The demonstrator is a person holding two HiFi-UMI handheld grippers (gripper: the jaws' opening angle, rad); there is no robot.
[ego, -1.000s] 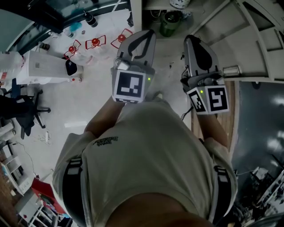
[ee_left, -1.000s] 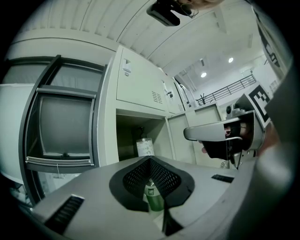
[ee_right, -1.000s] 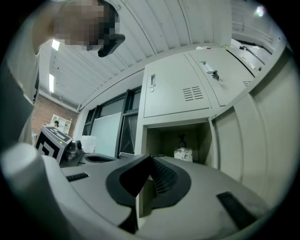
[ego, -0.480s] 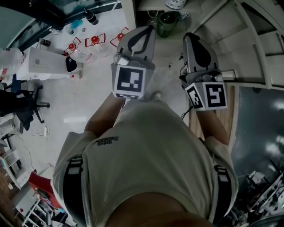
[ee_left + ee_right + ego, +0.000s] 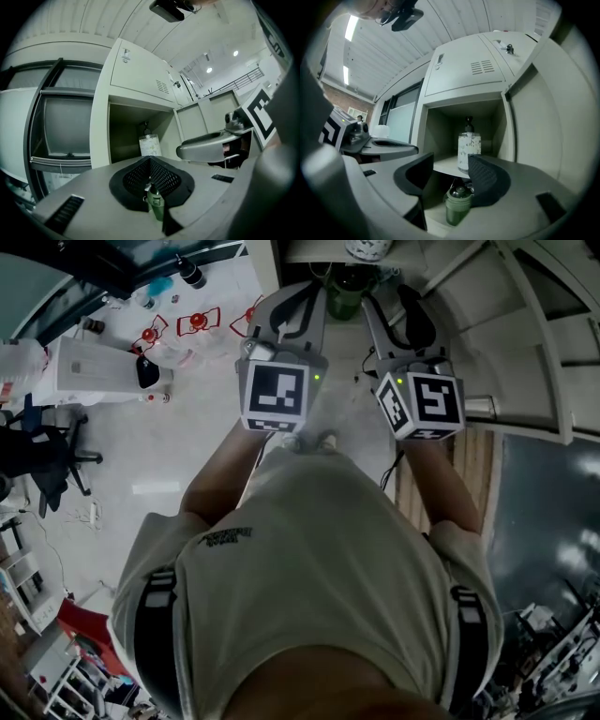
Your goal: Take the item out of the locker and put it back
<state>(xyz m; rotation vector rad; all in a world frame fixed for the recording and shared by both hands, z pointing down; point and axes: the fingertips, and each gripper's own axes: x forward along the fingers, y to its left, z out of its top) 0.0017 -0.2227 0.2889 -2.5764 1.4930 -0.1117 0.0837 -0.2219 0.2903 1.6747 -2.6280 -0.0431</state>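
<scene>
Right gripper (image 5: 451,164) had just been opening its jaws, nothing between them; the pump bottle (image 5: 468,149) stood upright straight ahead, slightly above, inside the locker (image 5: 464,75). Left gripper (image 5: 150,161), jaws together, pointed there too, seemingly farther off.

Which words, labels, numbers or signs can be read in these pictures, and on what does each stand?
None can be read.
Shirt: small chest print, too blurred.
Pump bottle: patterned label, too small.
Cubes on left gripper and right gripper: square markers only, no letters.
</scene>
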